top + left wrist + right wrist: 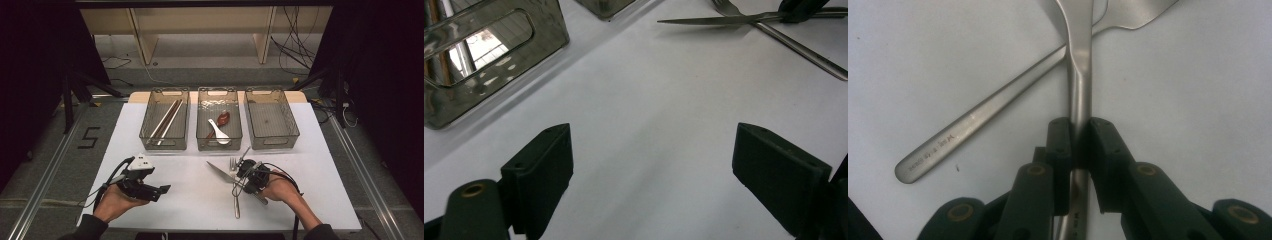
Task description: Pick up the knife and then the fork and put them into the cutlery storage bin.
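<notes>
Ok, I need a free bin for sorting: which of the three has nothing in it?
The right bin looks empty. The left bin holds chopsticks, and the middle bin holds two spoons.

open hand-held gripper (651, 165), fork (784, 42), knife (719, 20)

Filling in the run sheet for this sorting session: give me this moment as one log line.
right gripper: shut on fork handle | knife: crossed under fork, on table | left gripper: open, nothing held

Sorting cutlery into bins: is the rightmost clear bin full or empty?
Empty. The rightmost clear plastic bin shows only its bare floor, while the middle clear bin holds two spoons and the left clear bin holds chopsticks.
</notes>
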Demonstrator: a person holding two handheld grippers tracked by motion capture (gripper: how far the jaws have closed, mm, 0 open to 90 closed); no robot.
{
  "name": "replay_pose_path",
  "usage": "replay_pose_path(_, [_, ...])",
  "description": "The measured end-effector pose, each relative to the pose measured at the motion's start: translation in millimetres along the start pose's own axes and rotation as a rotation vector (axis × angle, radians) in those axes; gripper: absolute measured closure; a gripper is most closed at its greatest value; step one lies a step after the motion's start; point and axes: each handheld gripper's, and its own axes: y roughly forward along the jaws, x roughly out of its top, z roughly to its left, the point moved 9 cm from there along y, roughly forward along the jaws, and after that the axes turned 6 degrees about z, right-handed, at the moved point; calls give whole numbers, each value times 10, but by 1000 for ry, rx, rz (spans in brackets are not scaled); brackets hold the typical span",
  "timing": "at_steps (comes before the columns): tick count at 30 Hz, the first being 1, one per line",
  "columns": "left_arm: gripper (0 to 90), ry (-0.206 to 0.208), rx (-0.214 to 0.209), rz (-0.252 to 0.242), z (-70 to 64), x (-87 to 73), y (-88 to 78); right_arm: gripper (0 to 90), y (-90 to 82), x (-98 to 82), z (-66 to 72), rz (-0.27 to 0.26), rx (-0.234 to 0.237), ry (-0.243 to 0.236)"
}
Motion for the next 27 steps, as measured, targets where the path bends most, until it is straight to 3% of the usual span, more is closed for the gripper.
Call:
replay_pose_path(18, [162, 1, 0, 1, 4, -2, -1, 806, -31, -15, -10, -20, 38, 28])
replay_pose_path(27, [162, 0, -1, 2, 6, -3, -1, 806, -111, 2, -45, -72, 44, 50])
